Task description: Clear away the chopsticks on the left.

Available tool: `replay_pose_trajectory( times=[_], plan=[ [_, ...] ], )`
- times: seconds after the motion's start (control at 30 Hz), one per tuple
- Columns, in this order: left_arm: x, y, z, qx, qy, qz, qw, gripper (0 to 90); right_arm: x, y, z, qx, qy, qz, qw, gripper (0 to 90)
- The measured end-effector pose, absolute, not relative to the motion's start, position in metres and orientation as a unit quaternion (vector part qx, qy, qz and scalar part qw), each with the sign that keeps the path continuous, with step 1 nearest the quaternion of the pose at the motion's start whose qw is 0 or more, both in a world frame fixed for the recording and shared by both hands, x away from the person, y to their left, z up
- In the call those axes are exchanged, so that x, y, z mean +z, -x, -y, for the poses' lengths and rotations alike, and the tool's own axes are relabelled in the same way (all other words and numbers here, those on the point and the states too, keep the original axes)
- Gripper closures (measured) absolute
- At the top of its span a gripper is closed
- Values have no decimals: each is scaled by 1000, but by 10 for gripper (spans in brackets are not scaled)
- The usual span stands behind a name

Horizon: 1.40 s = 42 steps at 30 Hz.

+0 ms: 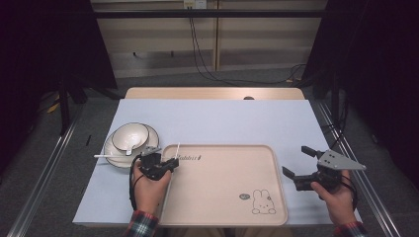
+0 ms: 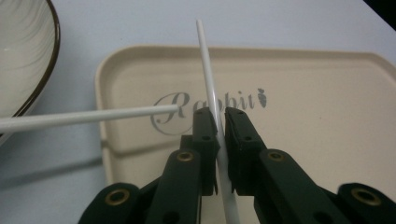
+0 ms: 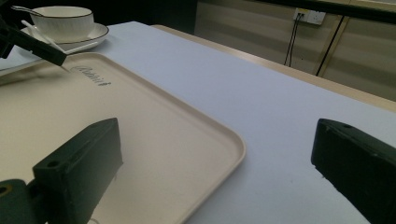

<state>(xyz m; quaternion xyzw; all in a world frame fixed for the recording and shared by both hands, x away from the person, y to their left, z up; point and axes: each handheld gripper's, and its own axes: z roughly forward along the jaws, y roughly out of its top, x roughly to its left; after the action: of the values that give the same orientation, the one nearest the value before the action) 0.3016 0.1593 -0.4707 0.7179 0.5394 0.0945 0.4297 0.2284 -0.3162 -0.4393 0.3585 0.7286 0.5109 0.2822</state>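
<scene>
My left gripper (image 1: 173,162) hovers over the near-left corner of a beige tray (image 1: 222,182) printed with "Rabbit". Its jaws are shut on a thin white chopstick (image 2: 208,70), which passes between the pads (image 2: 205,128) and points away over the tray (image 2: 317,102). A second white chopstick (image 2: 93,115) lies crosswise from the plate side, its tip reaching the tray's lettering. My right gripper (image 1: 295,159) is held beside the tray's right edge, open, with nothing between its jaws (image 3: 219,149).
A white bowl (image 1: 130,136) with a dark rim sits on a matching plate (image 1: 112,159) left of the tray, a spoon (image 1: 129,149) leaning in it. A rabbit drawing (image 1: 263,202) marks the tray's near-right corner. The pale blue tabletop (image 1: 222,121) stretches beyond.
</scene>
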Motion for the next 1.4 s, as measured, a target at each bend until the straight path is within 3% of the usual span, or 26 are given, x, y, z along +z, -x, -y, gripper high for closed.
replay_pose_trajectory(
  times=[0.6,0.87,1.4],
  plan=[
    [-475,-291,-168,110,-734,-548,386,793,-440,-236,312,516,-353,-729,278,11],
    [-475,-288,-170,108,-735,-541,395,712,-439,-236,309,515,-348,-733,278,12],
    [-444,-294,-171,111,-739,-498,440,448,-438,-235,310,516,-352,-730,278,14]
  ],
)
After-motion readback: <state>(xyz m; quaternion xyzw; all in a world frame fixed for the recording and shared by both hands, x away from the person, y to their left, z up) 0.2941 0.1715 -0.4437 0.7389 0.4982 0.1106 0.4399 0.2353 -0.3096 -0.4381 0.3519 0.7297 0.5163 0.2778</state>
